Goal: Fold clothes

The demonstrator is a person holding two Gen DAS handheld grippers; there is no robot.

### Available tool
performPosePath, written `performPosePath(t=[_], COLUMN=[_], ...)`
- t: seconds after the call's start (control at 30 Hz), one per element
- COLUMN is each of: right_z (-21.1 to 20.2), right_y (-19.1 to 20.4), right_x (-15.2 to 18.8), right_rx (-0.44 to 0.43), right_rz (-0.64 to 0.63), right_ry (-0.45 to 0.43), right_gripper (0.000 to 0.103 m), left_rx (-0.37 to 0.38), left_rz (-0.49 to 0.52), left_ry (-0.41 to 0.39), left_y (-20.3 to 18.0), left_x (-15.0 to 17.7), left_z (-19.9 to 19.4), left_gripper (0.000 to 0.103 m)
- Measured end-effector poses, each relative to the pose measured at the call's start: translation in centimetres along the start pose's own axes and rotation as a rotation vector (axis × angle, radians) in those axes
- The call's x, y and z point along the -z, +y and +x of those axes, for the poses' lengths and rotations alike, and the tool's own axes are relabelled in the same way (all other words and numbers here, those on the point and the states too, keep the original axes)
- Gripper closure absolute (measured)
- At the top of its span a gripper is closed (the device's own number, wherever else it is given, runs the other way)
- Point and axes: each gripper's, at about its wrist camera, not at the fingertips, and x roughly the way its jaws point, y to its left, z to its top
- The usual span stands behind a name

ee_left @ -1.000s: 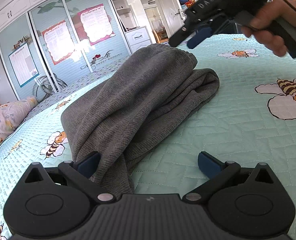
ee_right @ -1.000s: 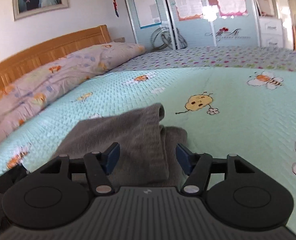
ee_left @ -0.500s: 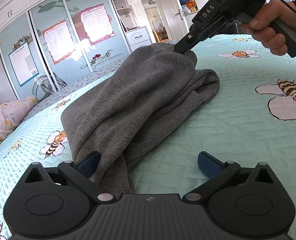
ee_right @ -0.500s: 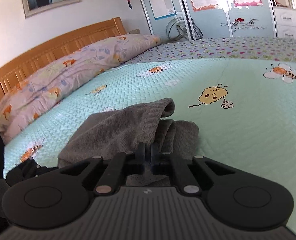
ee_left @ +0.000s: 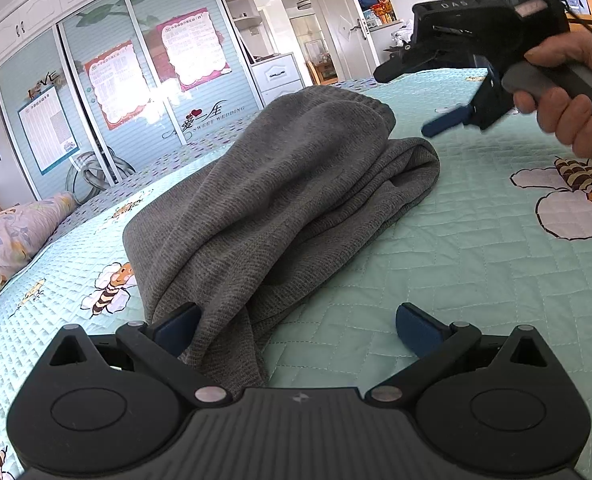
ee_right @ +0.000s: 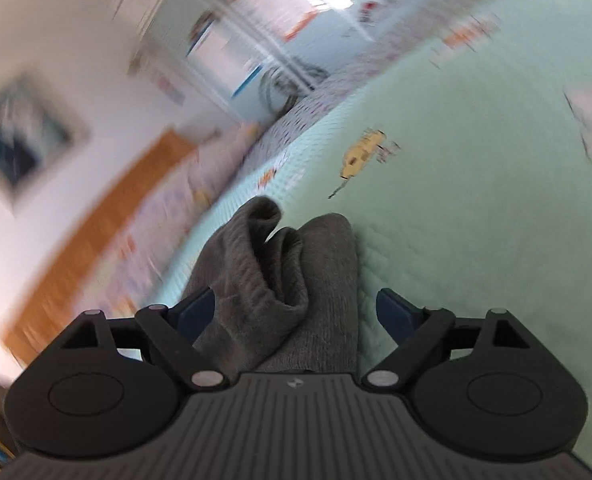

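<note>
A grey knitted garment (ee_left: 296,200) lies in a soft heap on the mint-green quilted bedspread with its cartoon bees (ee_left: 476,260), bunched lengthwise rather than laid flat. The left gripper (ee_left: 296,326) sits low at the near end, its blue-padded jaws spread wide; the left pad touches a hanging fold of the knit, but nothing is clamped. At the far end the right gripper (ee_left: 448,120), held in a person's hand (ee_left: 564,112), has just let its jaws spring apart: they stand wide and released. From its own camera, the rolled grey end (ee_right: 280,272) sits between the pads without being pressed. That view is smeared with motion, so the room behind it cannot be read. As for the folding, I'd judge it only partway there. The cloth seems doubled over on itself into a long, lumpy bundle, with loose wrinkles and an untidy edge near the left gripper. Flattening it, squaring the ends and at least one more fold across appear to be left.
</note>
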Motion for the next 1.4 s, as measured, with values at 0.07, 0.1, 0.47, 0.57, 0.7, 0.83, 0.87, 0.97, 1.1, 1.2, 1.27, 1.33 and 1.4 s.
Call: performPosePath(t=[0.07,0.1,0.47,0.57,0.7,0.83,0.87,0.97,1.1,1.2,1.27,1.33,1.4], right_z=[1.0,1.6,6.5,6.4,5.7,5.3,5.1,4.2,0.8,-1.6,-1.8,-0.8,1.7], right_y=[-1.2,-1.6,1.0,1.9,3.3,5.5,6.0,8.0,12.3,18.0,22.6,26.1,27.9], right_x=[0.1,0.2,0.7,0.9,1.6,1.8,1.8,1.4,-0.2,-1.0,0.2,3.0,7.5], right_rx=[-0.031,-0.047,-0.061,-0.019,0.046,0.114,0.126,0.163,0.256,0.387,0.519,0.642,0.745], right_rz=[0.088,0.120,0.061,0.015,-0.029,-0.060,-0.070,-0.121,-0.325,-0.618,-0.885,-1.144,-1.391], right_ry=[0.027,0.046,0.100,0.102,0.072,0.020,0.009,-0.021,-0.092,-0.148,-0.152,-0.137,-0.096], right_gripper=[0.013,0.013,0.013,0.050,0.056,0.060,0.060,0.061,0.061,0.061,0.061,0.061,0.061], left_rx=[-0.001,-0.002,-0.002,-0.004,-0.011,-0.008,-0.003,0.032,0.100,0.137,0.145,0.154,0.159], left_rz=[0.001,0.002,-0.002,0.001,0.006,-0.018,-0.030,-0.076,-0.168,-0.271,-0.356,-0.441,-0.536], left_ry=[0.001,0.001,0.002,-0.001,-0.002,-0.025,-0.040,-0.082,-0.140,-0.172,-0.174,-0.176,-0.170], left_y=[-0.2,-0.2,-0.2,-0.3,-0.4,0.2,0.4,1.0,1.9,3.2,4.6,6.0,7.7], left_x=[0.0,0.0,0.1,0.1,0.1,0.0,-0.1,-0.3,-0.4,-0.2,0.2,0.6,1.5], left_z=[0.0,0.0,0.1,0.2,0.2,-0.4,-0.8,-2.3,-4.9,-6.4,-6.9,-7.4,-7.7], left_gripper=[0.000,0.000,0.000,0.000,0.000,0.001,0.001,0.001,0.001,0.001,0.001,0.001,0.001])
